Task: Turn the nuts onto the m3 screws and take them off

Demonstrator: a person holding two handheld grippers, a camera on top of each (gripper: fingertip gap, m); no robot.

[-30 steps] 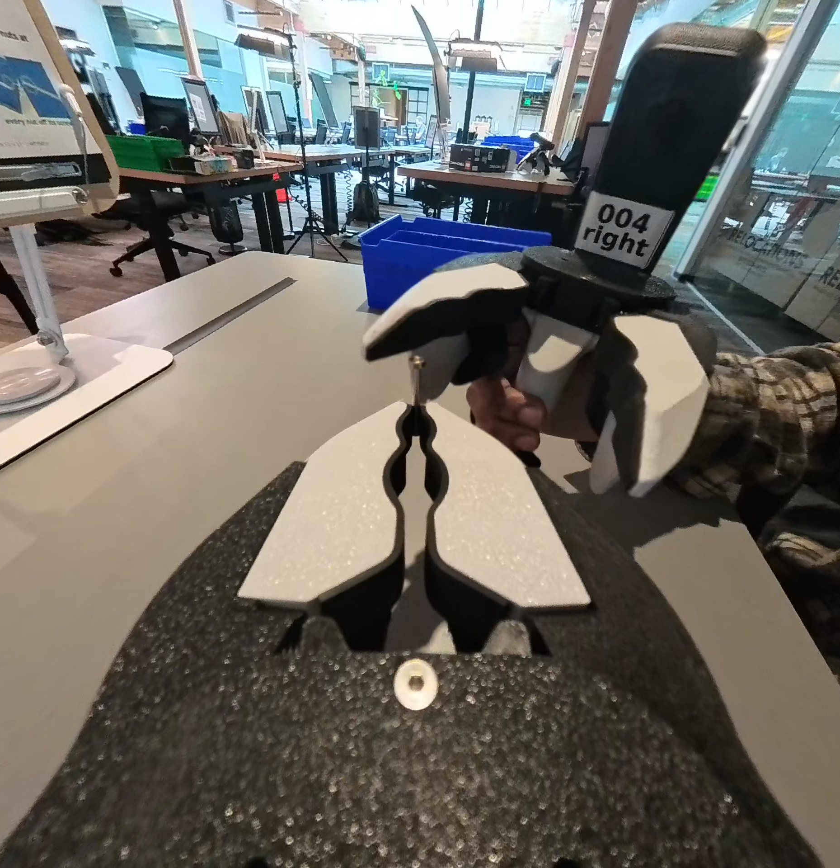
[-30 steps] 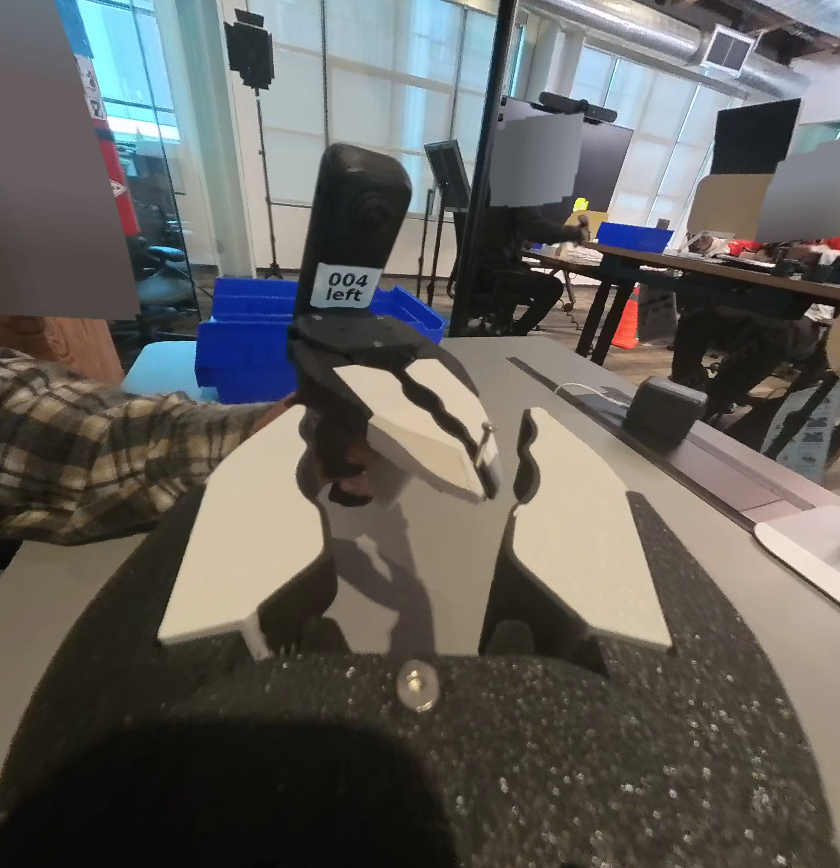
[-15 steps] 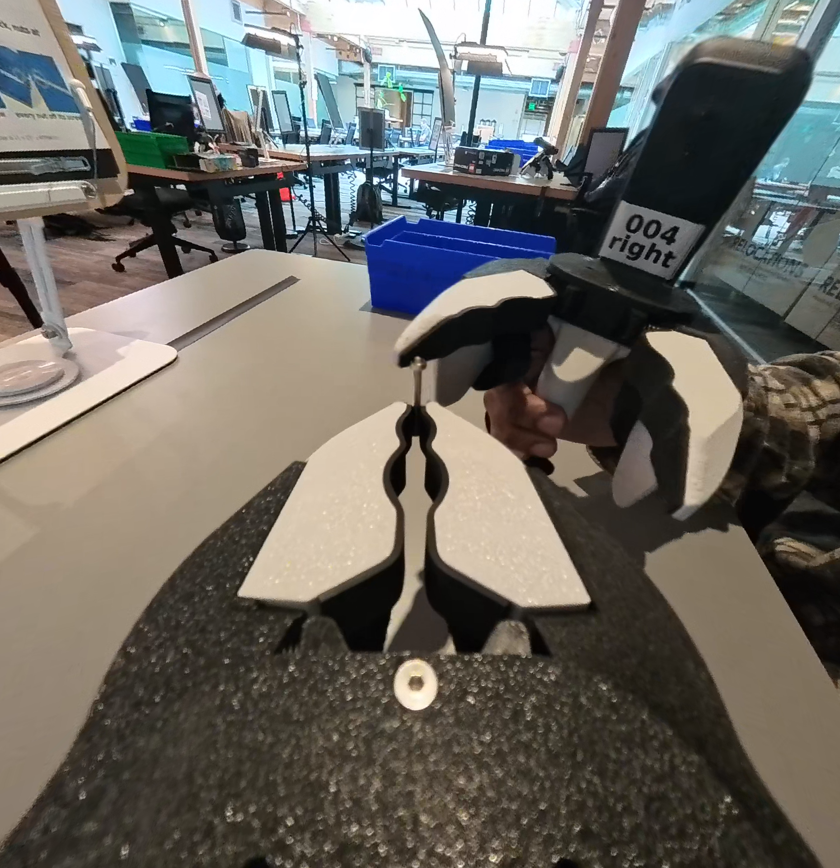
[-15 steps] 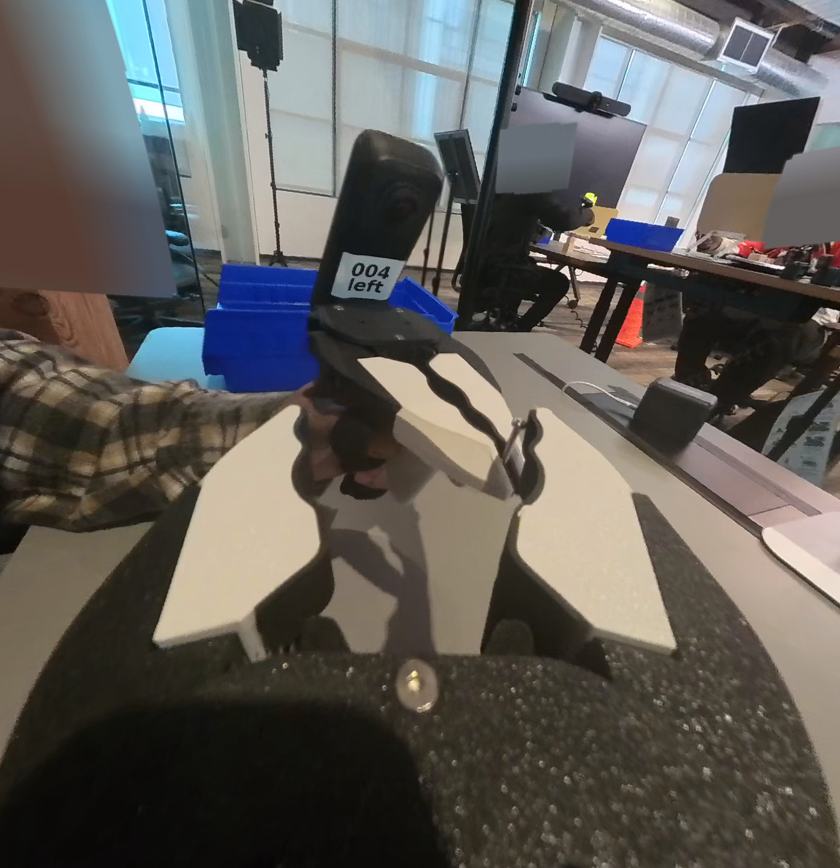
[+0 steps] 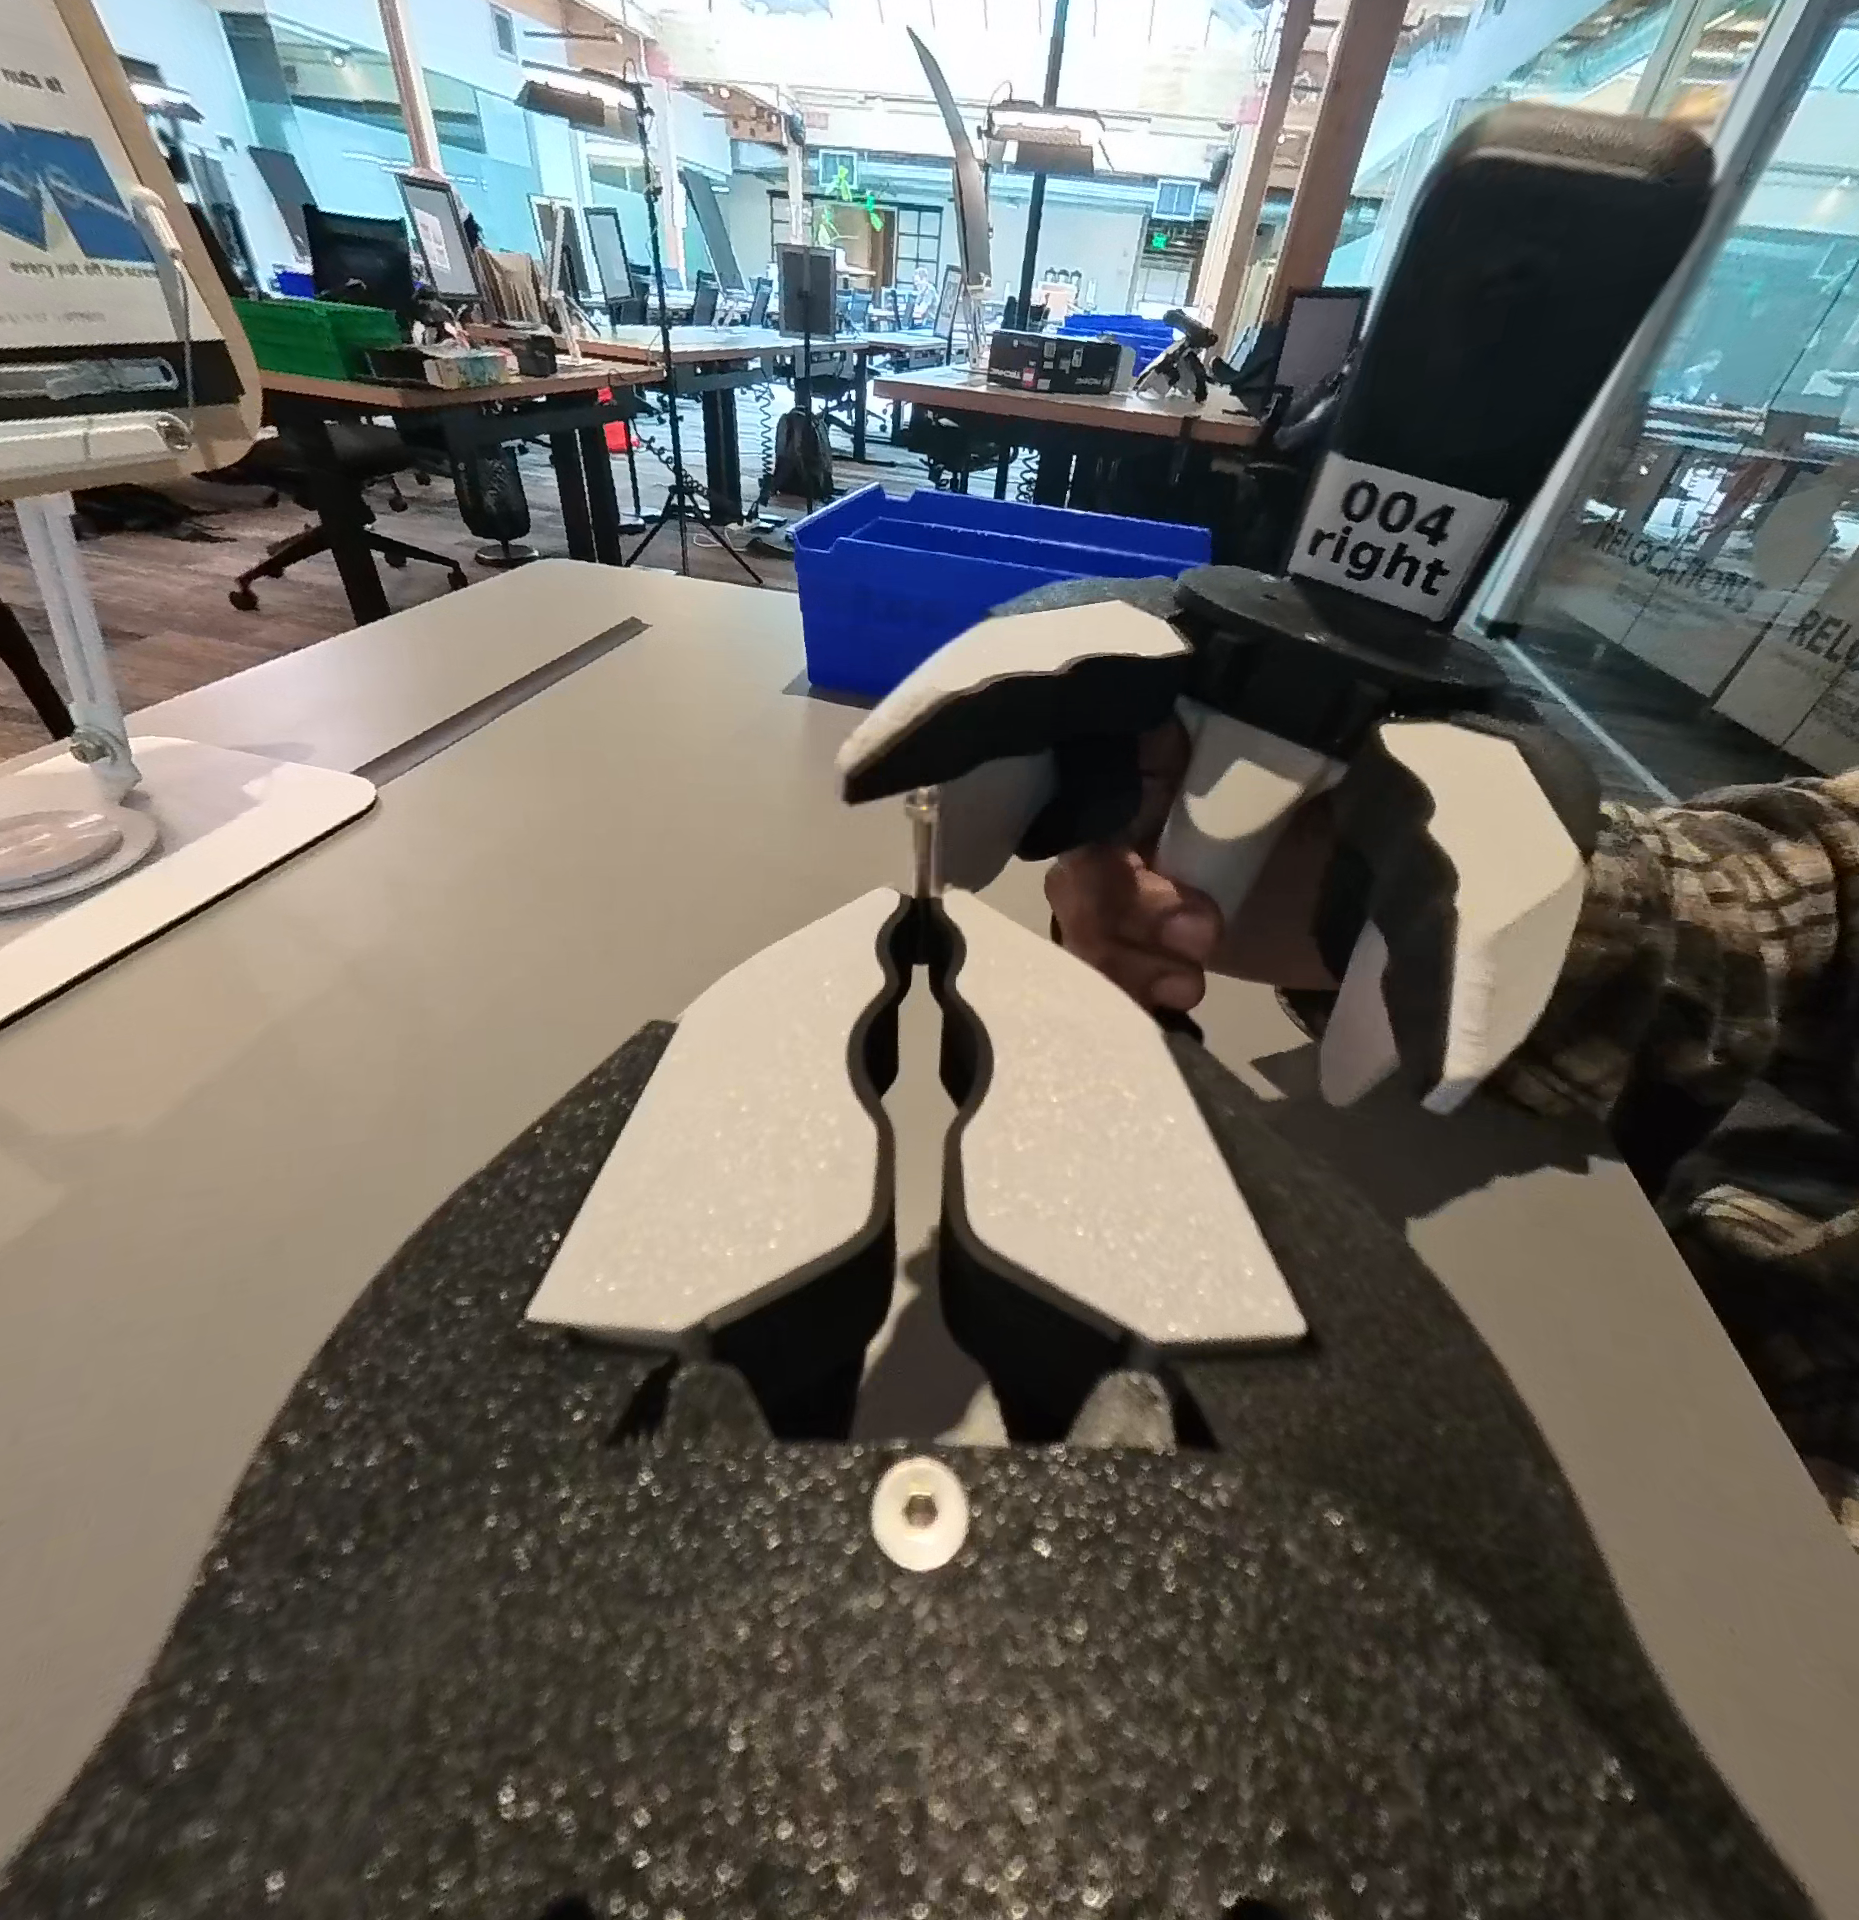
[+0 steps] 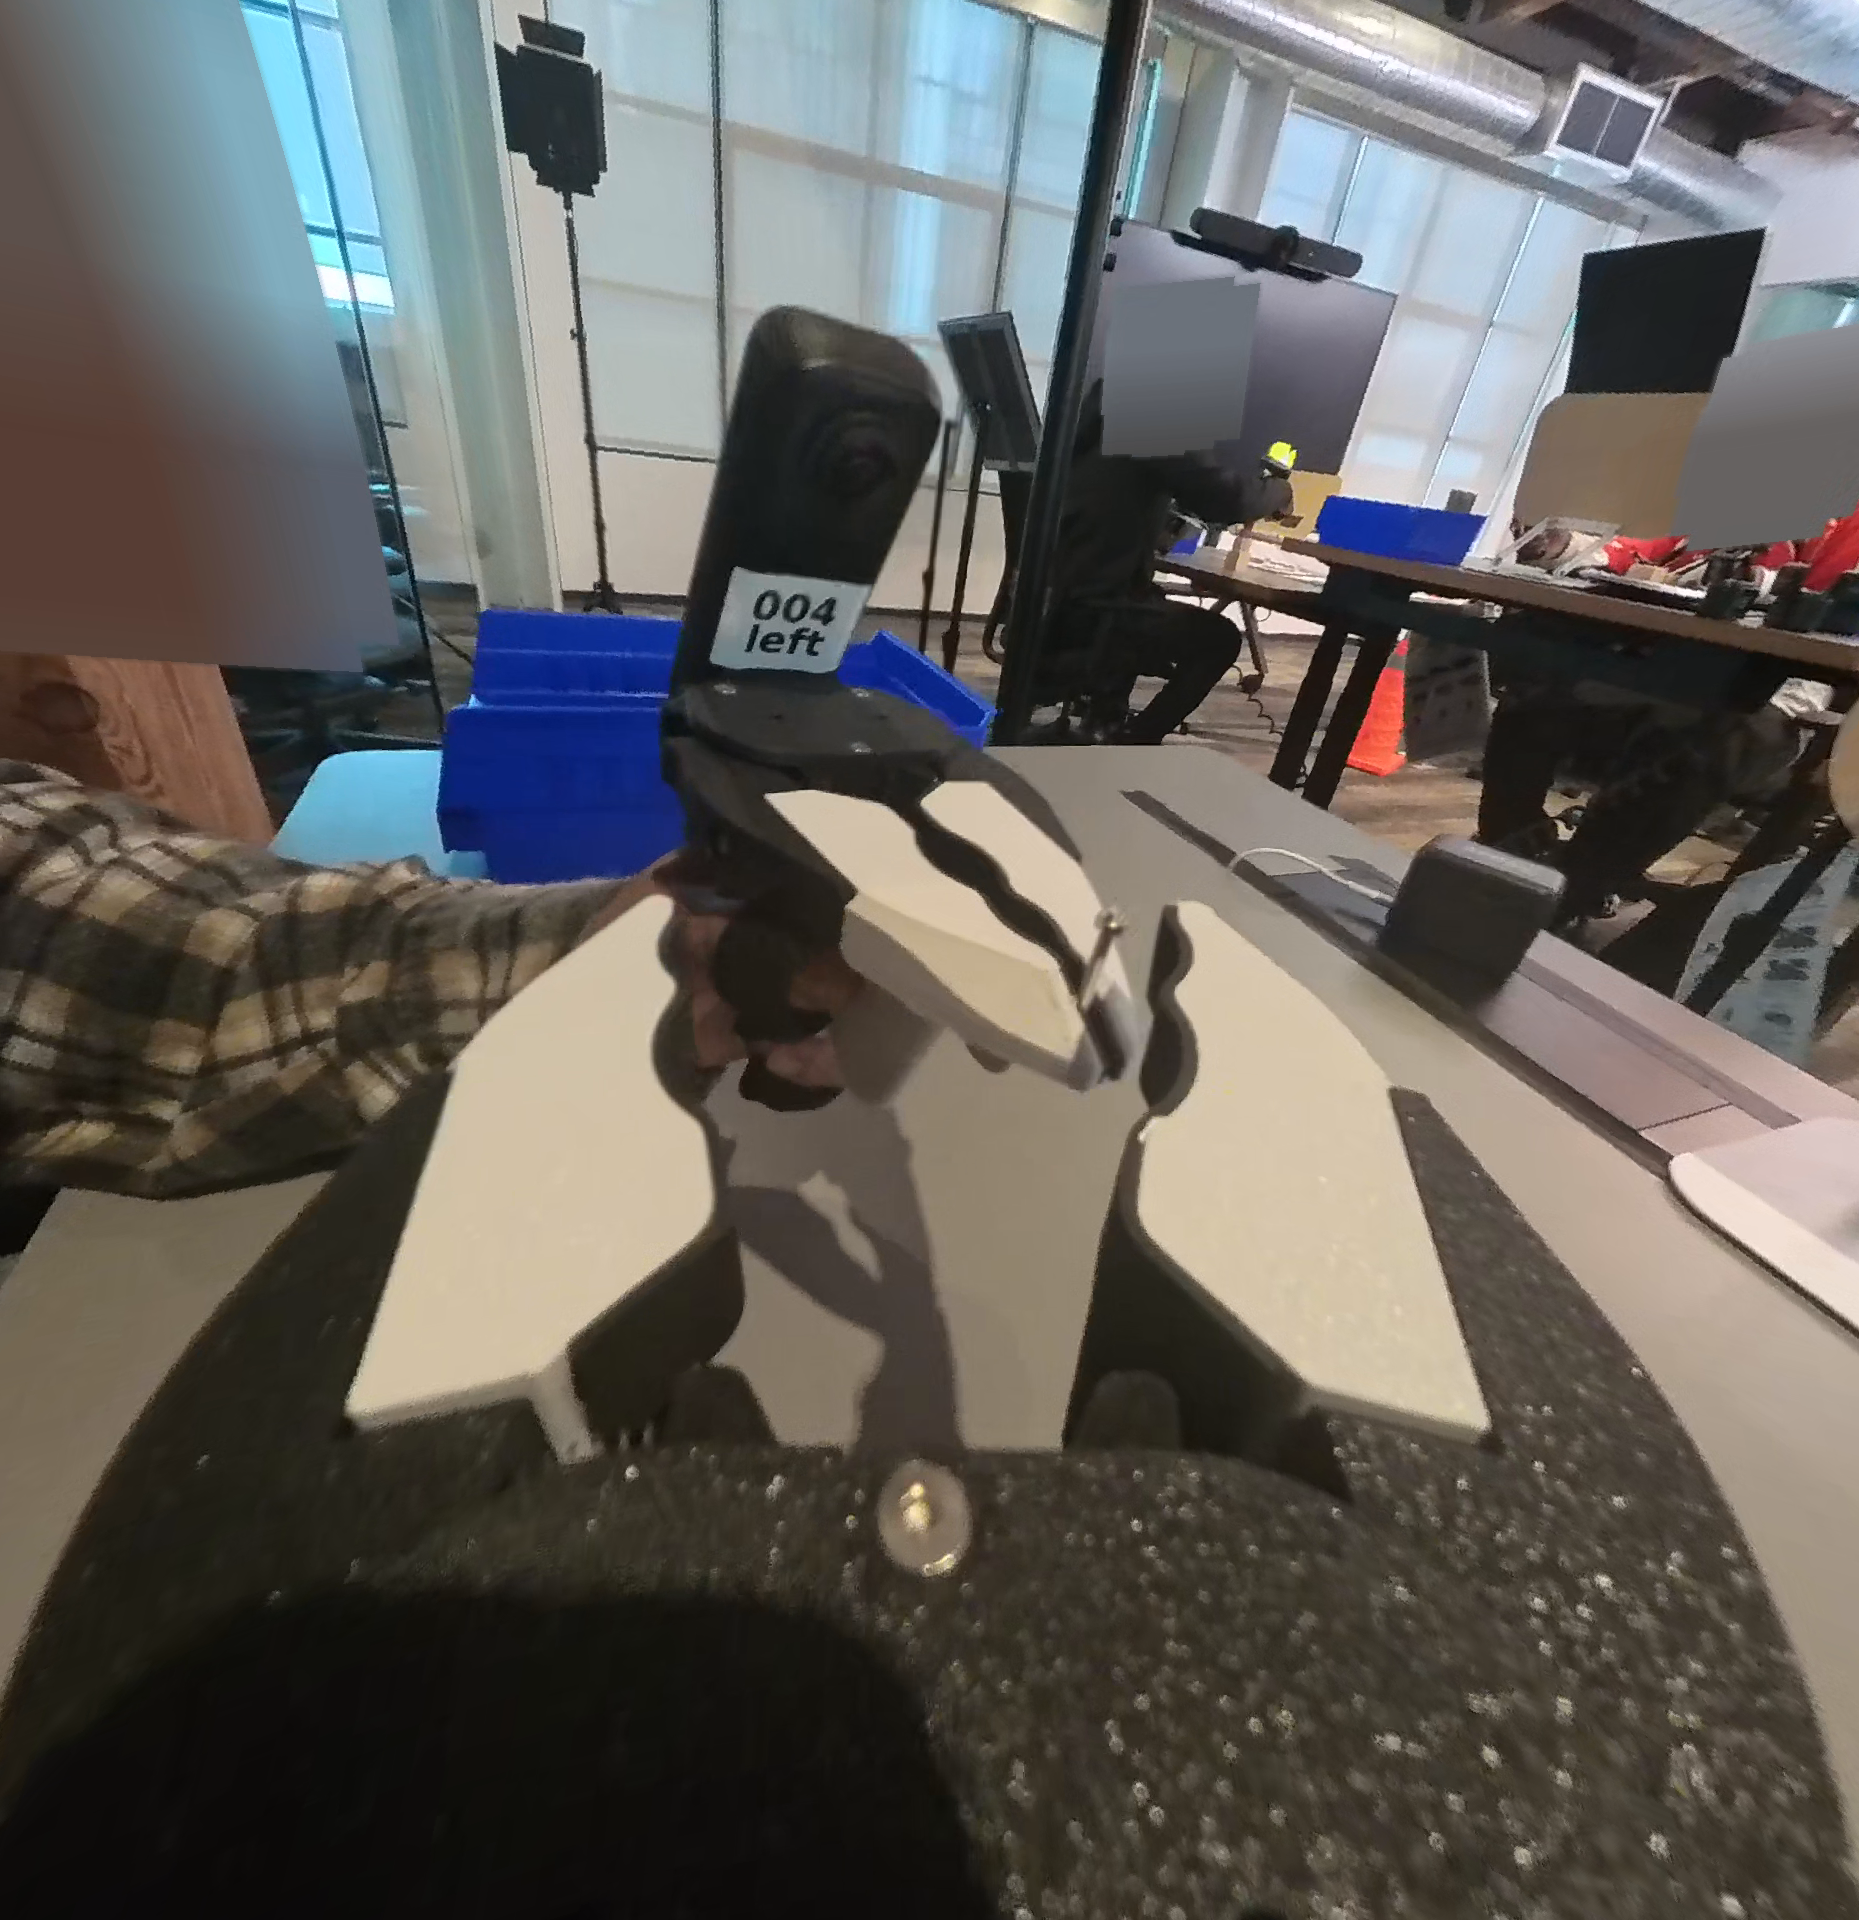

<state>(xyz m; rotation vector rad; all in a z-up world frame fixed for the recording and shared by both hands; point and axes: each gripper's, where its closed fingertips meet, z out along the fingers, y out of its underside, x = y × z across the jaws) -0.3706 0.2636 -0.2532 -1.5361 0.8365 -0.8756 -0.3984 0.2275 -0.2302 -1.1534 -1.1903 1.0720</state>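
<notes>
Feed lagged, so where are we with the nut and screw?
Done: the left claw is shut on the screw, upright above the table. In hand: the open right claw sits around its top. Left: any turning; the nut is too small to make out.

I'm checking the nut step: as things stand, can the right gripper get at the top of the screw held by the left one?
Probably yes. The left gripper pinches the screw by its lower end, the top stands bare, and the open right gripper has one finger right beside it.
</notes>
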